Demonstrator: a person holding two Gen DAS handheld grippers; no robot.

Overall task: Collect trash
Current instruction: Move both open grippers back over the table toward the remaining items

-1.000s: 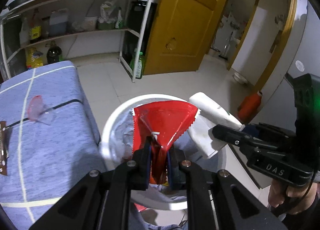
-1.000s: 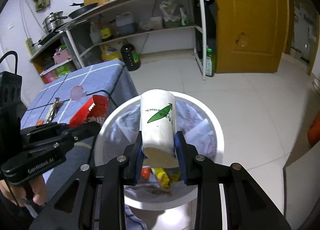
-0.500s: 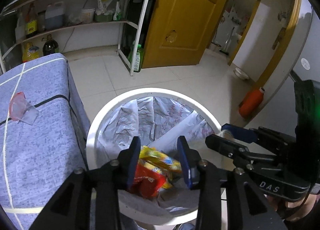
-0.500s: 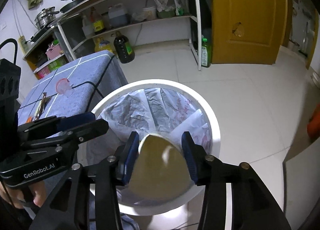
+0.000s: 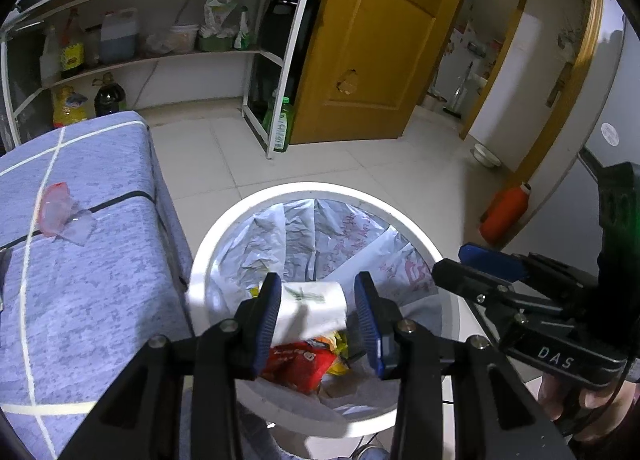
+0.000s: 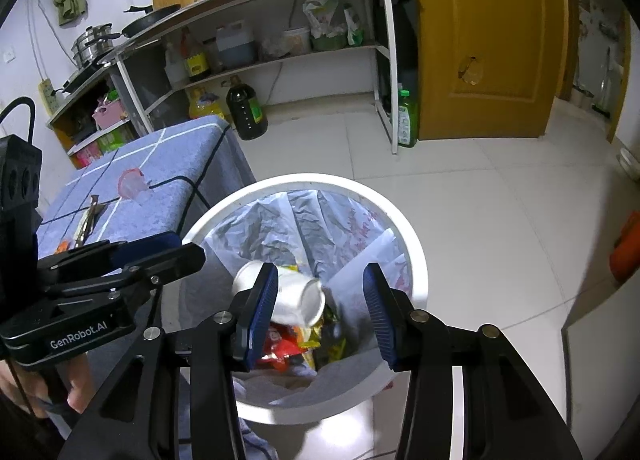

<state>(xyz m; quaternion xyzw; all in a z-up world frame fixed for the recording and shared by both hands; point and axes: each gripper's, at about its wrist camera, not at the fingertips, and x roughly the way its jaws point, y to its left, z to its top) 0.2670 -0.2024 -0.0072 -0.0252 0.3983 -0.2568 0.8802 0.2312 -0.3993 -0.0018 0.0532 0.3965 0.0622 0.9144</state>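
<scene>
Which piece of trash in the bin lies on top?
The white paper cup, tipped on its side over the red wrapper and yellow wrappers.

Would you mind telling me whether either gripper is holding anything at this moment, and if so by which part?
Nothing is held. The left gripper and right gripper are both open over the bin; the paper cup lies loose inside on the wrappers.

"DAS" on right gripper (image 5: 476, 280) | "GenRobot.AI" on left gripper (image 6: 176, 256)
</scene>
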